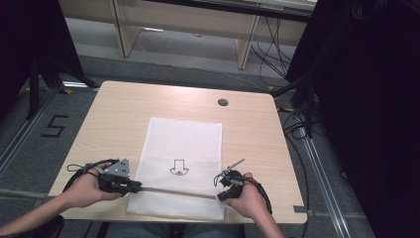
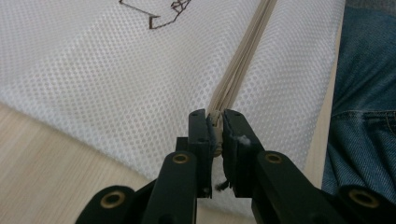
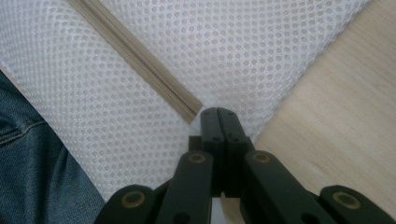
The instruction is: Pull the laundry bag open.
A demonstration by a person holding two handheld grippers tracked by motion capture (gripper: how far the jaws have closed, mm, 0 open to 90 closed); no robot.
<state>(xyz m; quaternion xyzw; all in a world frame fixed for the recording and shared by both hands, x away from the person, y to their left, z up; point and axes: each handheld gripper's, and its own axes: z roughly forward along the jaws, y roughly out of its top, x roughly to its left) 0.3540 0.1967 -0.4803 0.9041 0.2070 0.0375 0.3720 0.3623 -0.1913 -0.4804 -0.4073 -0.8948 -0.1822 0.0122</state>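
Note:
A white mesh bag [image 1: 183, 144] lies flat on the wooden table [image 1: 257, 144], with a small black drawing at its middle. A beige zipper [image 1: 173, 191] runs across its near end. My left gripper [image 1: 139, 187] sits at the zipper's left end, and its jaws are shut on the small zipper pull [image 2: 215, 122], with the zipper [image 2: 240, 65] stretching away from it. My right gripper [image 1: 220, 196] is at the bag's right edge. There its jaws [image 3: 218, 112] are pressed together on the mesh where the zipper [image 3: 140, 53] ends.
A dark round grommet [image 1: 223, 102] sits near the table's far edge. The bag's near end lies close to the table's front edge, with the person's jeans [image 2: 364, 116] just beyond. Black stands and cables crowd the floor on the right [image 1: 302, 114].

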